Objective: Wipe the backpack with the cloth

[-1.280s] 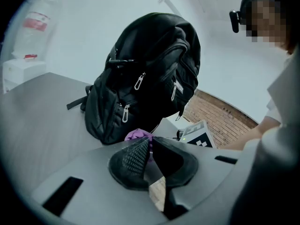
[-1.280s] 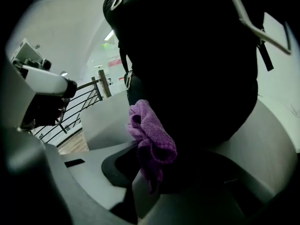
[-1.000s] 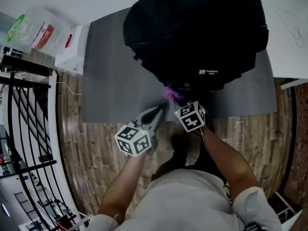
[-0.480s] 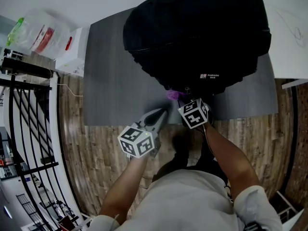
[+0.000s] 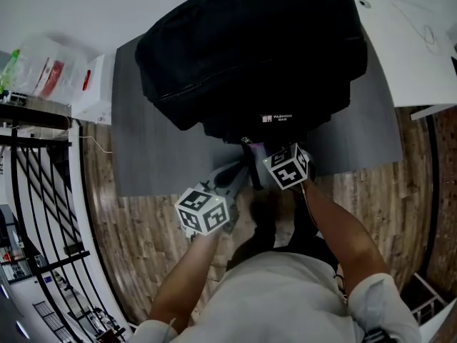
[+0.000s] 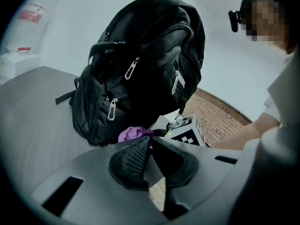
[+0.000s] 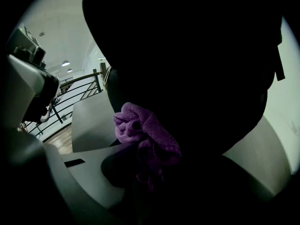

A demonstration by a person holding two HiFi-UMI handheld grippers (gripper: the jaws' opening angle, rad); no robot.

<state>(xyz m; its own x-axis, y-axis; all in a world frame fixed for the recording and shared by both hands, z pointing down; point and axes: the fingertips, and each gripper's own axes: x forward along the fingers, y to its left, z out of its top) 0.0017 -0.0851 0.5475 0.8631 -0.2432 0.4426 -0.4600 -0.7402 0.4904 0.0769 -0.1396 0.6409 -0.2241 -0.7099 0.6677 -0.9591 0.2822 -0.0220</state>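
Observation:
A big black backpack point(image 5: 250, 56) lies on the grey table point(image 5: 161, 156) and stands tall in the left gripper view point(image 6: 140, 64). My right gripper point(image 5: 263, 156) is shut on a bunched purple cloth point(image 7: 145, 130), pressed against the backpack's dark lower front point(image 7: 197, 55). From the left gripper view, the cloth point(image 6: 133, 134) shows at the bag's base beside the right gripper's marker cube point(image 6: 187, 131). My left gripper point(image 5: 239, 171) hovers at the table's near edge, left of the right one. Its jaws meet at the tips point(image 6: 150, 140) with nothing held.
A clear plastic bag point(image 5: 39, 63) and a white box point(image 5: 96, 84) sit past the table's left end. Black railing point(image 5: 36, 191) runs along the left. A white tabletop point(image 5: 421, 41) adjoins on the right. Wooden floor point(image 5: 143, 256) lies below the near edge.
The right gripper has pushed the cloth in against the backpack's lower front, so it is nearly hidden in the head view. The backpack now appears lower and further left. The left gripper has barely moved.

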